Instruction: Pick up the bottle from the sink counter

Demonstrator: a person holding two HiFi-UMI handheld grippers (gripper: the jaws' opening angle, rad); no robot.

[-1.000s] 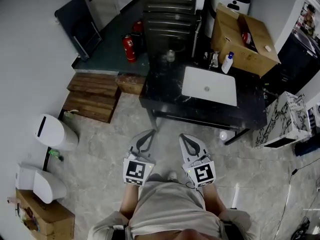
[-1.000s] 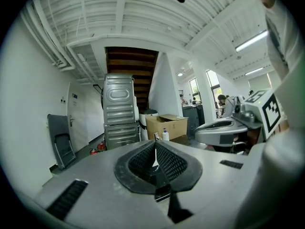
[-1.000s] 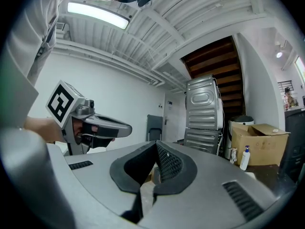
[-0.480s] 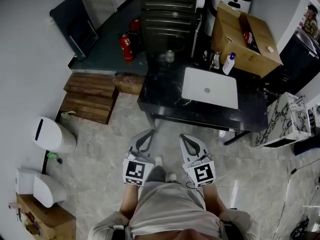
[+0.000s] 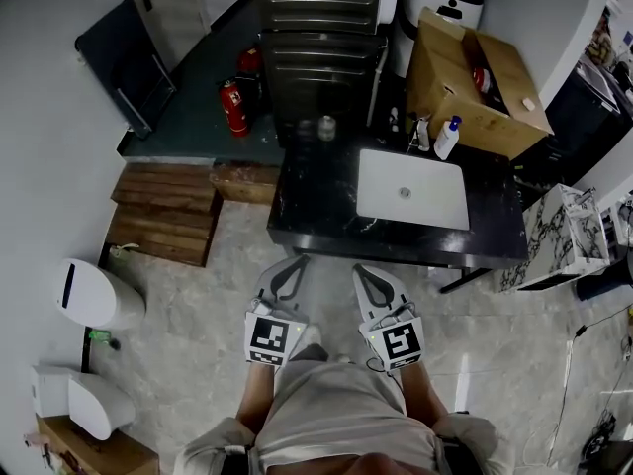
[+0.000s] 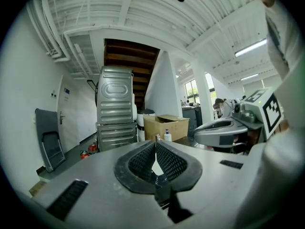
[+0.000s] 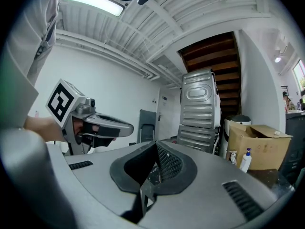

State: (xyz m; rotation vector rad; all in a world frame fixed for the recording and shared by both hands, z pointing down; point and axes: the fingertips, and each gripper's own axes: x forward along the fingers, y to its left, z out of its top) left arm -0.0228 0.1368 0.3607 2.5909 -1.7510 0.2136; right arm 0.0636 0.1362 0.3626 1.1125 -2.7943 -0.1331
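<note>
The bottle [image 5: 447, 139], white with a blue pump top, stands at the back right of the black sink counter [image 5: 307, 191], beside the white basin [image 5: 411, 188]. It also shows small and far off in the left gripper view [image 6: 167, 136] and in the right gripper view [image 7: 245, 161]. My left gripper [image 5: 297, 262] and right gripper [image 5: 362, 269] hang side by side in front of my body, short of the counter's near edge. Both are shut and empty, with jaw tips meeting, left gripper [image 6: 155, 142] and right gripper [image 7: 156, 145].
An open cardboard box [image 5: 475, 82] sits just behind the bottle, with a small spray bottle [image 5: 423, 132] at its left. A metal appliance stack [image 5: 321, 38], a fire extinguisher [image 5: 233, 107], wooden pallets [image 5: 163, 211] and a white bin [image 5: 94, 293] surround the counter.
The counter and sink have come nearer to the grippers in the head view as the person steps forward. Both grippers keep their pose and stay shut.
</note>
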